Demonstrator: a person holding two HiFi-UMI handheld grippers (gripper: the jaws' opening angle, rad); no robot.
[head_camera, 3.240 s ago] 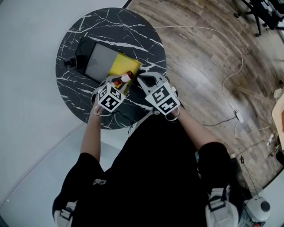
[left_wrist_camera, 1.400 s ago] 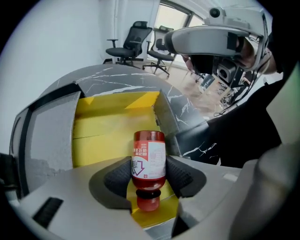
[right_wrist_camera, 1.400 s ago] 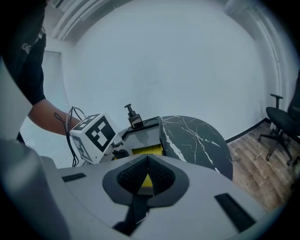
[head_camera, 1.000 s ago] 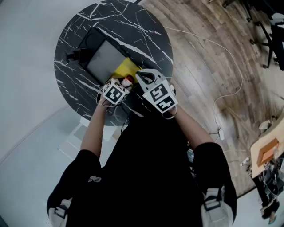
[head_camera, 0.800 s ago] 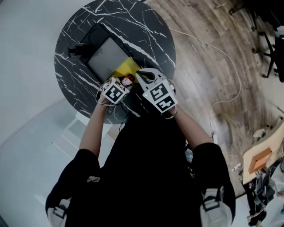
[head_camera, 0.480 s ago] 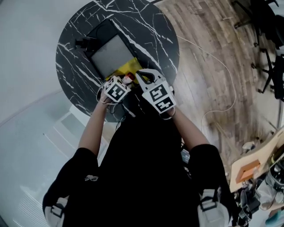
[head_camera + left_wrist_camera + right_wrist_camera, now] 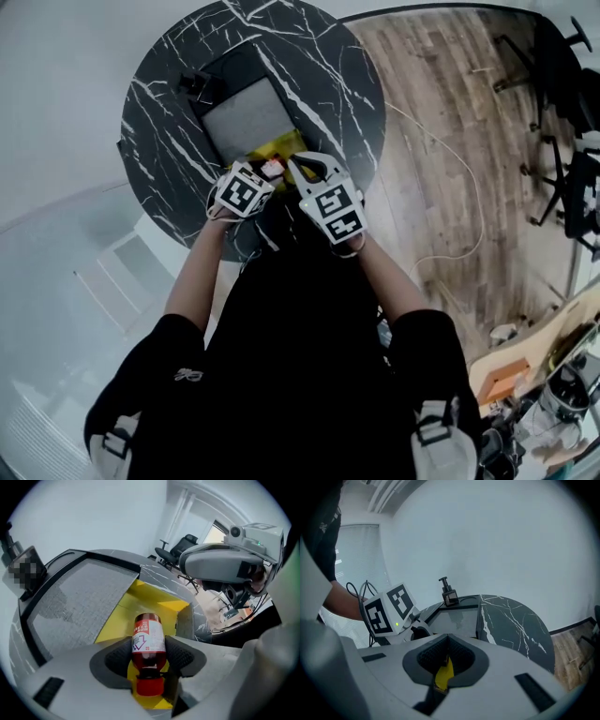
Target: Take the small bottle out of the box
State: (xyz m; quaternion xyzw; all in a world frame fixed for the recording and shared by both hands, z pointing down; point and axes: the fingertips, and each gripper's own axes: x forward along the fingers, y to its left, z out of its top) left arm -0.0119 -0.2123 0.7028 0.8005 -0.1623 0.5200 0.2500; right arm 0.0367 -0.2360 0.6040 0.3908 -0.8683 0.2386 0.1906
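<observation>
A small bottle [image 7: 149,637] of dark red liquid, with a white and red label and a red cap [image 7: 273,169], sits between the jaws of my left gripper [image 7: 149,657], which is shut on it. The bottle hangs just over the open yellow box [image 7: 154,603], base pointing away from me. My right gripper [image 7: 443,666] is shut on a yellow flap of the box [image 7: 445,673]. In the head view the left gripper [image 7: 263,176] and right gripper [image 7: 298,163] are close together at the near end of the box [image 7: 281,148].
The box lies on a round black marble table [image 7: 169,122] beside a grey pad in a black frame [image 7: 246,108]. A small black clamp [image 7: 448,595] stands at the pad's far end. Wooden floor with a white cable [image 7: 459,169] lies to the right.
The head camera has swung, so the table looks turned and shifted. Both grippers keep their holds at the box's near end; the bottle now shows less beyond the left gripper's cube.
</observation>
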